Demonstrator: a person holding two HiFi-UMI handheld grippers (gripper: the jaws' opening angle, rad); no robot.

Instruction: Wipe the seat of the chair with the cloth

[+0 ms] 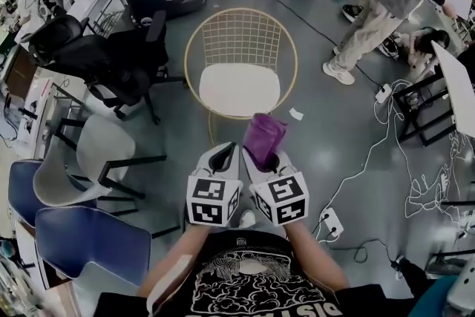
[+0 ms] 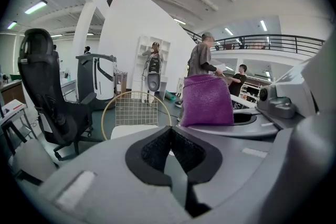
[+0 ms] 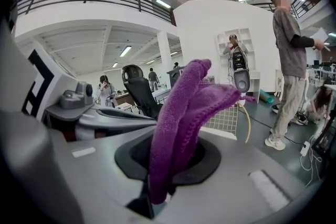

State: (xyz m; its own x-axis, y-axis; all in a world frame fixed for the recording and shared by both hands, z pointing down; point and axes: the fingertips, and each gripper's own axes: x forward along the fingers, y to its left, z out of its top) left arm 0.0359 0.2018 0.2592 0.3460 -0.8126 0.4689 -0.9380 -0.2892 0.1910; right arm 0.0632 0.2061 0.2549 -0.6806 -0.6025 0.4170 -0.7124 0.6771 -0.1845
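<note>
Right gripper [image 3: 161,165] — closed on purple cloth [image 3: 181,113]. Jaws pinching the lower end, rest of the fabric standing up in a folded, slightly leaning bunch above the tips. From the head view: same cloth [image 1: 263,136] sticking up off the gripper, over the floor [image 1: 326,152] just short of the seat's front edge, not touching the chair.

Left gripper [image 2: 169,131] — jaws brought together, pads meeting at the tips, nothing between. Held just beside the right one, marker cubes [image 1: 214,199] nearly touching, both low in front of the body. In the left gripper view: cloth rising to the right of the closed jaws, wire chair beyond on the left.

Chair [image 1: 240,59]: round gold wire frame, grid back, white seat [image 1: 239,89]. Standing on the grey floor straight ahead of both grippers, back turned away. Small white scrap [image 1: 296,113] on the floor beside the seat's front right edge.

Around: black office chair [image 1: 96,56] left of the wire chair. Pale shell chair [image 1: 78,159] and blue chair [image 1: 82,237] nearer, along the left. Standing person [image 1: 386,0] at the floor's far right. White cables [image 1: 415,182] and power strip [image 1: 332,223] strewn over the right side.
</note>
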